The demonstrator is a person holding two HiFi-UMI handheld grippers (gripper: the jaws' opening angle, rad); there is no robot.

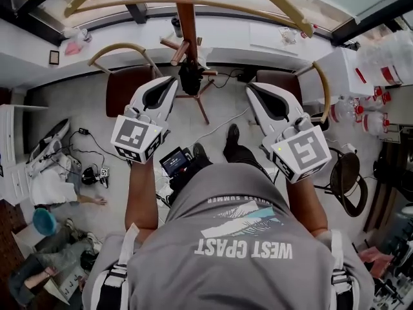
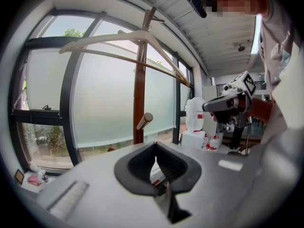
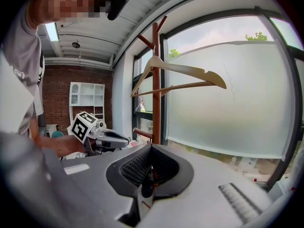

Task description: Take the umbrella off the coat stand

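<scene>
The black folded umbrella (image 1: 189, 77) hung close against the reddish-brown wooden coat stand (image 1: 185, 18), just below its short pegs, in the upper middle of the head view. Neither gripper view showed it. There, only the pole, a peg and the pale wooden clothes hanger (image 3: 185, 70) on the stand appeared above the grey gripper bodies.

The left gripper (image 1: 170, 82) sat left of centre in the head view, with its tip near the umbrella but not touching it. Its fingers were pressed together with nothing between them. The right gripper (image 1: 253, 90) lay right of centre, farther from the pole, and its fingers were likewise closed and empty. Both would have to open before anything could be grasped.

The umbrella looked like a short, compact bundle, so it was probably light enough for one gripper to carry. Its fabric would be soft and likely slippery, sliding over the ribs under a pinch, while the shaft and handle inside would be stiff. The firmer hold seemed to be across the bundle near its top, or on the handle. Whether it hung by a strap or by the handle could not be made out. Either way it would probably need lifting up and off the peg rather than a straight pull.
</scene>
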